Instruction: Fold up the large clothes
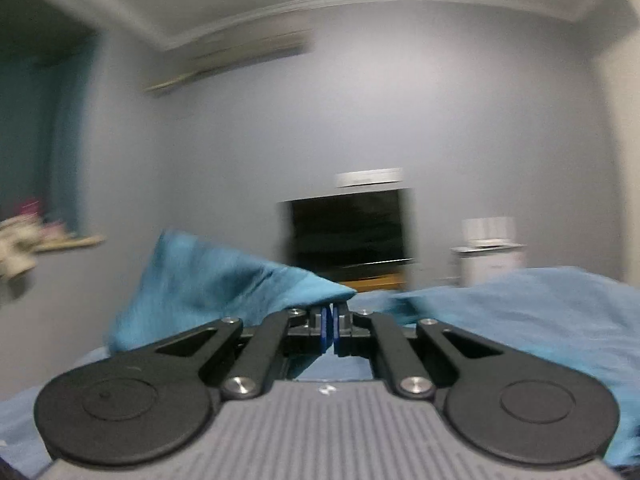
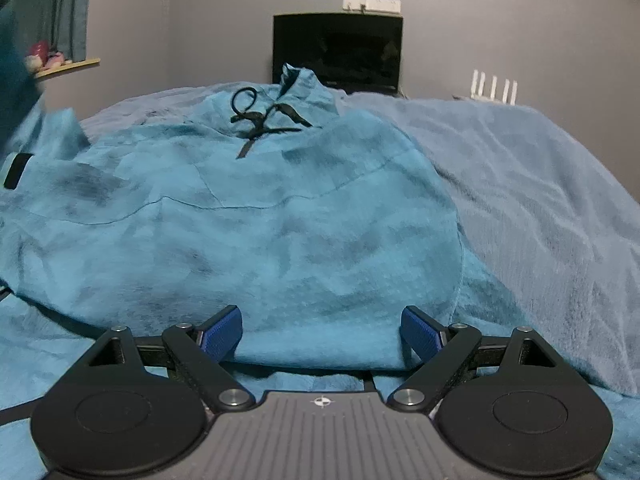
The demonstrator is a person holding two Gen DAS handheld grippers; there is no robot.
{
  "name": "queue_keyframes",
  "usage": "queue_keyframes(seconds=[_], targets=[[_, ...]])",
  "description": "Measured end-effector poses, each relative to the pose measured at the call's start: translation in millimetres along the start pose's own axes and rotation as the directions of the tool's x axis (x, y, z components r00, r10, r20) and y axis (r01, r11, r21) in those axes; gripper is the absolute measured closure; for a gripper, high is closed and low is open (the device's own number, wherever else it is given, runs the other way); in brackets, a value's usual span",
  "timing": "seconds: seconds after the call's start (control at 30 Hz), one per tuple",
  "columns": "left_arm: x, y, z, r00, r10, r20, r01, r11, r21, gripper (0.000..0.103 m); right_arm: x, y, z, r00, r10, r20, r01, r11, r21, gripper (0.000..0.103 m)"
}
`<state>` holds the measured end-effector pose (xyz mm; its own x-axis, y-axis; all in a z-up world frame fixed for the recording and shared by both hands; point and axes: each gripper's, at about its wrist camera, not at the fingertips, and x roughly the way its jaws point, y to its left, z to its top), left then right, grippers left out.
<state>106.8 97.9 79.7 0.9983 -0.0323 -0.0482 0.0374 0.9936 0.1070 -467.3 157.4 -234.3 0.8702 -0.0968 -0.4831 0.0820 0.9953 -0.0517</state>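
— Where's the hoodie (image 2: 256, 216) now?

— Spread across the bed (image 2: 540, 200), on the pale blue blanket. Its hood end lies toward the far wall, black drawstring (image 2: 260, 120) looped on top, and the near hem comes right up to the right gripper (image 2: 322, 330).

— Is that one holding anything?

— No. Its blue pads (image 2: 222, 336) stand wide apart, low over the hem, with fabric lying between them but neither pad pressing on it.

— And the left gripper (image 1: 330, 326)?

— Pinched tight. The two pads are together, and a corner of teal cloth (image 1: 224, 276) comes to a point right at the tips and lifts up to the left. That view is blurred, but the cloth looks caught between them.

— What's behind?

— A dark screen (image 2: 338, 52) against the grey wall, and a white router (image 2: 494, 86) off to its right.
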Motion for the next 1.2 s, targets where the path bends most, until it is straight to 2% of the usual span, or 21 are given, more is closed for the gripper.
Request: queue_keyframes(seconds=[0.1, 0.2, 0.23, 0.27, 0.33, 0.37, 0.4, 0.43, 0.47, 0.5, 0.57, 0.63, 0.73, 0.8, 0.87, 0.93, 1.03, 1.1, 1.13, 1.17, 1.2], targets=[[5, -76, 0, 0.986, -0.169, -0.009, 0.169, 0.985, 0.038, 0.103, -7, 4, 0, 1.0, 0.0, 0.028, 0.001, 1.0, -0.028, 0.015], [14, -137, -17, 0.963, -0.259, -0.078, 0.263, 0.963, 0.051, 0.103, -15, 2, 0, 0.998, 0.006, 0.062, -0.005, 1.0, -0.025, 0.015], [18, -154, -27, 0.947, -0.298, -0.124, 0.304, 0.952, 0.036, 0.103, -17, 1, 0, 0.998, 0.009, 0.068, -0.008, 1.0, -0.019, 0.015], [25, -169, -37, 0.917, -0.349, -0.193, 0.357, 0.934, 0.006, 0.103, -20, -1, 0, 0.997, 0.012, 0.073, -0.011, 1.0, -0.011, 0.015], [35, -188, -56, 0.852, -0.415, -0.32, 0.412, 0.908, -0.078, 0.093, -24, -5, 1, 0.997, 0.022, 0.08, -0.023, 1.0, 0.007, 0.014], [37, -190, -64, 0.821, -0.443, -0.36, 0.428, 0.895, -0.126, 0.084, -26, -7, 1, 0.996, 0.036, 0.08, -0.037, 0.999, 0.017, 0.014], [36, -189, -71, 0.798, -0.461, -0.389, 0.435, 0.887, -0.158, 0.068, -27, -9, 2, 0.995, 0.056, 0.08, -0.058, 0.998, 0.028, 0.014], [34, -184, -76, 0.79, -0.462, -0.404, 0.438, 0.885, -0.156, 0.059, -28, -11, 3, 0.994, 0.075, 0.078, -0.078, 0.996, 0.038, 0.013], [27, -179, -77, 0.79, -0.452, -0.414, 0.438, 0.889, -0.134, 0.04, -29, -13, 3, 0.993, 0.091, 0.077, -0.095, 0.994, 0.048, 0.013], [21, -170, -77, 0.796, -0.441, -0.415, 0.436, 0.893, -0.112, 0.035, -30, -15, 4, 0.992, 0.101, 0.081, -0.106, 0.993, 0.055, 0.013], [8, -150, -78, 0.807, -0.394, -0.441, 0.405, 0.911, -0.074, 0.035, -35, -14, 4, 0.989, 0.115, 0.094, -0.121, 0.991, 0.058, 0.013], [-2, -130, -75, 0.805, -0.331, -0.493, 0.339, 0.938, -0.077, 0.035, -41, -13, 5, 0.983, 0.141, 0.115, -0.147, 0.988, 0.044, 0.013], [-2, -87, -90, 0.808, -0.18, -0.561, 0.192, 0.981, -0.038, 0.035, -53, -8, 7, 0.97, 0.2, 0.138, -0.203, 0.979, 0.004, 0.013], [-4, -62, -104, 0.808, -0.1, -0.581, 0.113, 0.994, -0.015, 0.035, -60, -6, 8, 0.958, 0.254, 0.135, -0.253, 0.967, -0.022, 0.013], [3, -42, -118, 0.791, -0.089, -0.606, 0.06, 0.996, -0.067, 0.035, -68, -8, 11, 0.933, 0.34, 0.118, -0.341, 0.94, -0.013, 0.013], [8, -29, -128, 0.79, -0.094, -0.605, 0.028, 0.993, -0.117, 0.035, -69, -10, 16, 0.91, 0.408, 0.067, -0.411, 0.912, 0.025, 0.012], [22, -26, -136, 0.794, -0.053, -0.605, 0.004, 0.997, -0.081, 0.035, -66, -12, 18, 0.913, 0.407, -0.01, -0.404, 0.909, 0.097, 0.012], [25, -29, -141, 0.797, -0.043, -0.603, 0.02, 0.999, -0.045, 0.035, -55, -16, 20, 0.932, 0.353, -0.08, -0.337, 0.928, 0.16, 0.014], [26, -32, -144, 0.8, -0.036, -0.598, 0.025, 0.999, -0.026, 0.035, -50, -19, 18, 0.935, 0.344, -0.093, -0.321, 0.927, 0.195, 0.027], [23, -32, -146, 0.803, -0.029, -0.595, 0.026, 1.0, -0.013, 0.035, -47, -22, 18, 0.938, 0.331, -0.1, -0.302, 0.925, 0.229, 0.059], [23, -33, -146, 0.806, -0.024, -0.591, 0.026, 1.0, -0.005, 0.035, -45, -23, 20, 0.947, 0.301, -0.11, -0.268, 0.932, 0.245, 0.083]])
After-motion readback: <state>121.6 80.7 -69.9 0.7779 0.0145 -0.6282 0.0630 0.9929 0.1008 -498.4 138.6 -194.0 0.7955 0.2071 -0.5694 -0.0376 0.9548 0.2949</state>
